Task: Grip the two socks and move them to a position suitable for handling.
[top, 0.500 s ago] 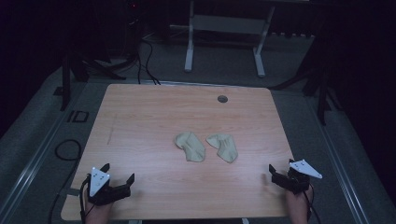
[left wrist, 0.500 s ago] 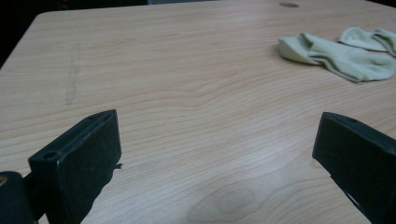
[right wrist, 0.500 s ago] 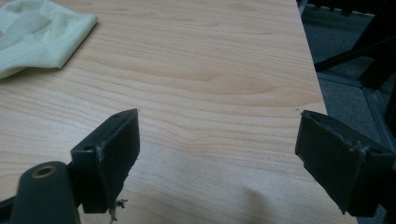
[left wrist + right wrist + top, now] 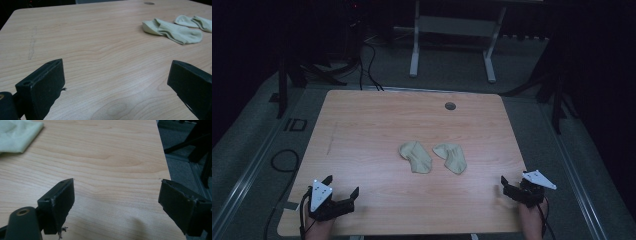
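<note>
Left gripper (image 4: 343,191) held at near left table (image 4: 377,120) corner, jaws spread, nothing held; right gripper (image 4: 503,185) likewise at near right edge; no change noted since half-second-earlier frame; two socks (image 4: 416,156) untouched mid-table, side by side; approach judged pending.

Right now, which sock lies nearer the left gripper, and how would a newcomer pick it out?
Start at the wooden table; two pale socks lie near its middle. The left sock sits on the left gripper side. Unlike the right sock, it lies farther from the round hole.
</note>
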`<state>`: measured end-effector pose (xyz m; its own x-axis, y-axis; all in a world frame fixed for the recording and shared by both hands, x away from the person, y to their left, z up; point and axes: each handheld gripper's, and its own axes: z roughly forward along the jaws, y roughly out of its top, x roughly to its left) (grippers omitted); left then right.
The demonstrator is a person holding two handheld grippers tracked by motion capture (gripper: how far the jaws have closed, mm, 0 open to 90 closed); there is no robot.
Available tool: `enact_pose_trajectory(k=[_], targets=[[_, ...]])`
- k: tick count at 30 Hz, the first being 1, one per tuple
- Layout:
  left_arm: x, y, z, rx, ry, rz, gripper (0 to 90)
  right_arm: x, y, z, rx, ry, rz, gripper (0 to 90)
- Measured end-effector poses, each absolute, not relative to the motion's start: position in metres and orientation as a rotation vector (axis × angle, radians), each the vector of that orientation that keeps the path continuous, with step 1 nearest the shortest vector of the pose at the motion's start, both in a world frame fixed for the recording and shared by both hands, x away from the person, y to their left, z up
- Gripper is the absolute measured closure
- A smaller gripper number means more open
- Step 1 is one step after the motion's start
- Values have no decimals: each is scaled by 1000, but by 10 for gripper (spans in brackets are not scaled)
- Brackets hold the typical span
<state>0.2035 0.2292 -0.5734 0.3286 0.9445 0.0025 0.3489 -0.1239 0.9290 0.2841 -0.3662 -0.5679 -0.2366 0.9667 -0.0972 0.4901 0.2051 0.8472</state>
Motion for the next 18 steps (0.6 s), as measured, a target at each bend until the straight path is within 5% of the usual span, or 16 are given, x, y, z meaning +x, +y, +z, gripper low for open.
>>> enact_pose_trajectory(k=[18], targets=[[204, 221, -569, 1696, 1246, 700, 11, 300, -340, -554, 1403, 2018, 971, 124]])
